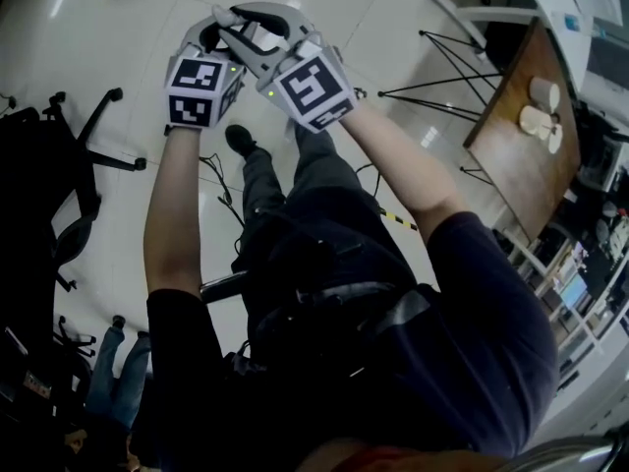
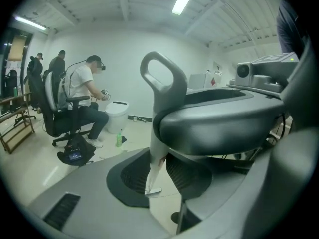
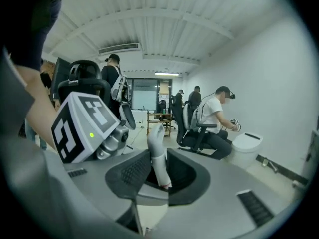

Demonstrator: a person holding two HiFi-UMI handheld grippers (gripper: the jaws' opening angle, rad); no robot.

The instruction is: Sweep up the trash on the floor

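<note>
Handle (image 2: 160, 106), grey, looped at the top. It stands upright in the air between the jaws of the left gripper (image 2: 158, 179). The pads press its lower stem from both sides: clamped.

Right gripper view: the handle is upright here too, its lower end set down inside the right gripper (image 3: 158, 177). The pads sit tight on either side, so this one is clamped as well. What the handle carries at its far end is out of sight.

Head view: both grippers are raised side by side in front of the person, marker cubes (image 1: 201, 88) just beside each other, over a pale glossy floor (image 1: 108, 28). A wooden bench (image 1: 506, 155) stands at the right with pale round items (image 1: 541, 106) on it. A black office chair (image 1: 59, 195) is at the left.

Background, left gripper view: a seated person in a white shirt (image 2: 82, 86) leans toward a white bin (image 2: 117, 114). A green bottle (image 2: 118, 140) stands on the floor just beside the bin.
</note>
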